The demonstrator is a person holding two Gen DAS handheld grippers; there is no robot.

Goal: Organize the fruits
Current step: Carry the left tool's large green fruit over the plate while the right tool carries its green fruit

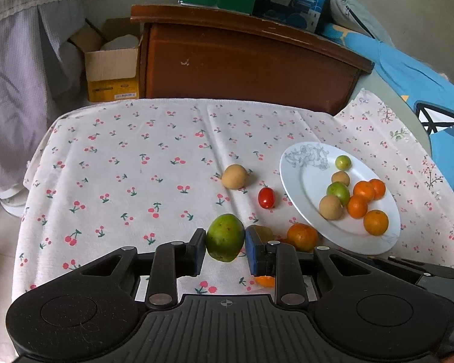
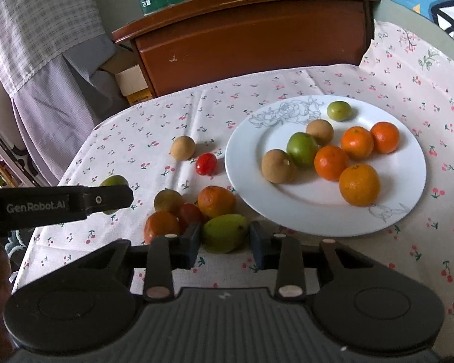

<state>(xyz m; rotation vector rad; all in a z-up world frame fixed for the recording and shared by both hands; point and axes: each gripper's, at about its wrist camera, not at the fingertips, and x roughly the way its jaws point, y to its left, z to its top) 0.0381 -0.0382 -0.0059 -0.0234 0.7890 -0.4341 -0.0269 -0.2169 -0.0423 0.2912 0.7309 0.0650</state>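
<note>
My left gripper is shut on a green oval fruit, held just above the cherry-print cloth. In the right wrist view that gripper reaches in from the left, with its fruit peeking out behind it. My right gripper is open around a second green fruit that lies on the cloth, with a thin gap at the pads. Beside it sits a pile of oranges and small fruits. The white plate holds several oranges, two green fruits and two brown ones.
A brown round fruit and a cherry tomato lie loose left of the plate. A brown wooden cabinet stands behind the table, a cardboard box to its left and blue bedding on the right. The cloth drops off at the left edge.
</note>
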